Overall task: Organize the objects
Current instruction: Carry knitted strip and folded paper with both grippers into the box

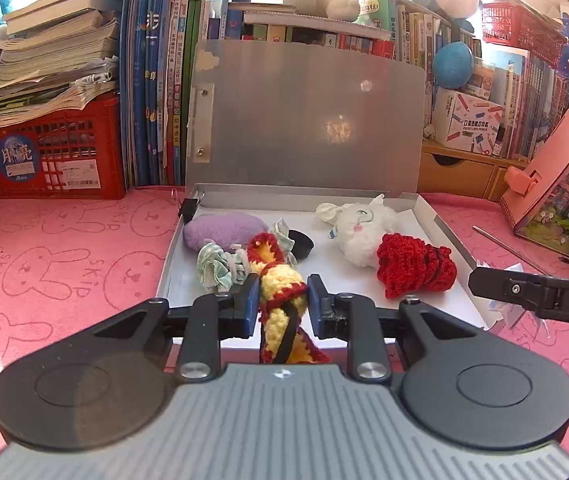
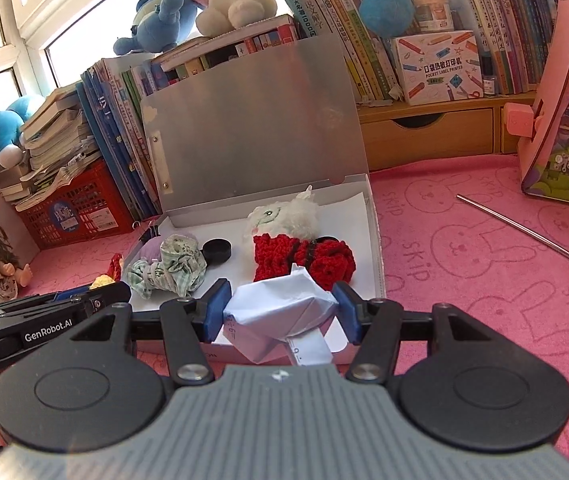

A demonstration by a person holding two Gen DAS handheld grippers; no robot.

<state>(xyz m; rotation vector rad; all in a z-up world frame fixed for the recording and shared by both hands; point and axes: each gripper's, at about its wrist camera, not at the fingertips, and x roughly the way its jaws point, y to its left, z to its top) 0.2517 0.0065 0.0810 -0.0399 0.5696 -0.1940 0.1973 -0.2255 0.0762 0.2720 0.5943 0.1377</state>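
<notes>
My left gripper (image 1: 280, 300) is closed on a yellow-and-red crochet piece (image 1: 282, 292), pinched across its middle just above the near edge of the open box (image 1: 450, 240), with one end flopping toward the box floor and the other hanging back under my palm. I judge it light, soft and limp: it will sag and swing instead of holding a shape, so a mid-body pinch is the sensible hold and there is little risk of crushing it. My right gripper (image 2: 280, 314) is clamped on a folded white paper bundle (image 2: 280, 312), held over the front right corner of the same box; the paper looks very light but creasable, and its smooth faces could slip, so I would keep the squeeze gentle and across the thick folded part. The box sits on the pink counter (image 1: 64, 264) with its lid (image 1: 308, 116) standing upright against the books behind. Inside lie a purple plush pad (image 1: 224, 230) at the back left, a crumpled green-checked cloth (image 1: 216, 268) in front of it, a small black cap (image 1: 300, 242) near the centre, a white plush toy (image 1: 364, 228) at the back right, and a red crochet piece (image 1: 414, 266) touching that toy's front.
</notes>
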